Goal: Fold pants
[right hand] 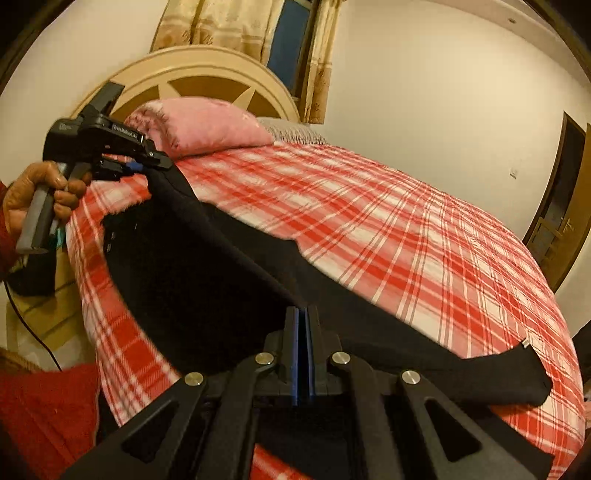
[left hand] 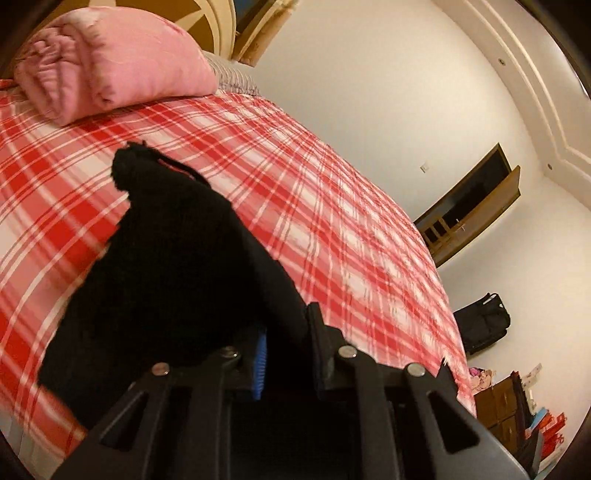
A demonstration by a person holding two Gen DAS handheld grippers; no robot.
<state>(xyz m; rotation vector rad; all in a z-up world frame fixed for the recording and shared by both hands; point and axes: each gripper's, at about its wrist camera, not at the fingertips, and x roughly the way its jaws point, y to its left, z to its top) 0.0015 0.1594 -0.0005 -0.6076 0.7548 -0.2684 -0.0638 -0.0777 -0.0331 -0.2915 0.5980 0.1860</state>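
The bed (right hand: 369, 221) filled most of both views, covered by a red and white plaid blanket (left hand: 314, 221) that lay fairly flat. At about 11 o'clock in the right wrist view a round cream and brown headboard (right hand: 192, 74) stood against a plain cream wall, with patterned curtains (right hand: 221, 26) hung at 12 o'clock around a dark window. A folded pink quilt (right hand: 199, 127) rested on the blanket just before the headboard, and a striped pillow edge (right hand: 295, 131) showed beside it. A wooden door (right hand: 561, 206) stood ajar at 3 o'clock. In the left wrist view a black bag (left hand: 484, 321) sat on the floor at 4 o'clock near the wall, with stacked boxes and colourful clutter (left hand: 517, 413) at 5 o'clock.

The black pants (right hand: 221, 280) were spread across the near side of the bed, one leg end (right hand: 524, 380) lying flat at 4 o'clock in the right wrist view, the upper edge lifted off the blanket.

The right gripper (right hand: 303, 314) had its blue-padded fingers pressed together on a fold of the pants at the near edge. The left gripper (right hand: 162, 162), held by the person's left hand (right hand: 40, 195) at 9 o'clock, was clamped on the raised end of the pants; in its own view the dark cloth (left hand: 177, 251) draped over its fingers and hid much of the bed at 8 o'clock.
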